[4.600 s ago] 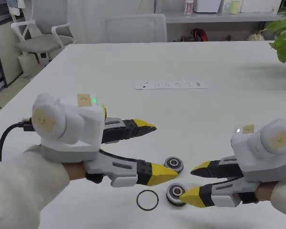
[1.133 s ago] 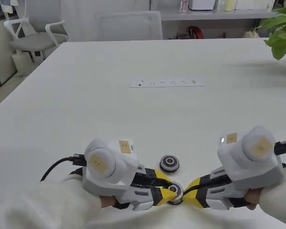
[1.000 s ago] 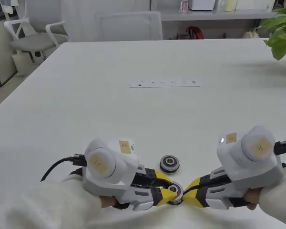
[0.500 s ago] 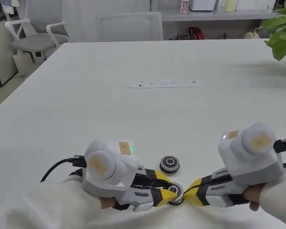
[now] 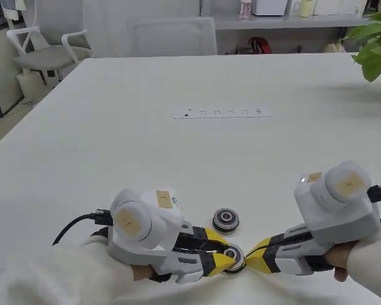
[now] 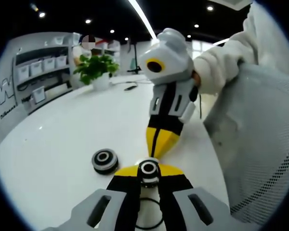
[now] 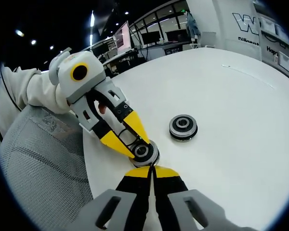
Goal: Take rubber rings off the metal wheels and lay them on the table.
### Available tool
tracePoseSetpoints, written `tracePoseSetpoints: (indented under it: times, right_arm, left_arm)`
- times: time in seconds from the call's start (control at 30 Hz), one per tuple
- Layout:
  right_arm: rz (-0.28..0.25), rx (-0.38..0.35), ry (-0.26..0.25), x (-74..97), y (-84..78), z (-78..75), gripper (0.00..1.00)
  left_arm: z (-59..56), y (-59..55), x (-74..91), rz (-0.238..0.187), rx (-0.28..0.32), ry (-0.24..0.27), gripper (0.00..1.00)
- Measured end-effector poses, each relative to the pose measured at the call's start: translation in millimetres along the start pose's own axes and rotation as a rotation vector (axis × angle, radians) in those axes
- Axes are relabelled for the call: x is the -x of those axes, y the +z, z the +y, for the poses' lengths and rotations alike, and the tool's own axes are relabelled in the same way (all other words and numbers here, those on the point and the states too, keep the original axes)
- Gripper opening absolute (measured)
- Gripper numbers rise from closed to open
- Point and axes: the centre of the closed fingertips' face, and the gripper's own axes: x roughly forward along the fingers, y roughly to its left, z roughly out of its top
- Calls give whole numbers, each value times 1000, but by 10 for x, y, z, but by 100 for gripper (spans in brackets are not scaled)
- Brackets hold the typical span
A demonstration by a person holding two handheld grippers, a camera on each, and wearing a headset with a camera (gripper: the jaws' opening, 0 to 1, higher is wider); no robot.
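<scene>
1. Grasping a wheel (image 7: 144,152) between its yellow tips: left tongs (image 6: 148,169).
2. Right tongs (image 7: 153,171) clenched, tips touching that wheel's rim; can't tell if they nip any rubber.
3. 2nd wheel (image 7: 183,126) lies flat on the table (image 5: 178,159), just beyond both tips.
4. 1 loose ring (image 6: 159,224) lies under the left tongs.

Nearer wheel (image 5: 235,255) mostly hidden; plant (image 5: 373,44) cut off at right edge.
</scene>
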Motion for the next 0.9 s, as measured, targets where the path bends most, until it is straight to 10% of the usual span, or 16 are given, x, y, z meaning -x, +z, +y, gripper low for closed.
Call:
tracePoseSetpoints:
  times: [0.9]
  right_arm:
    - [-66,-110,19,36,94,-4,0]
  left_arm:
    - [15,-8,0,-4,7,11,14]
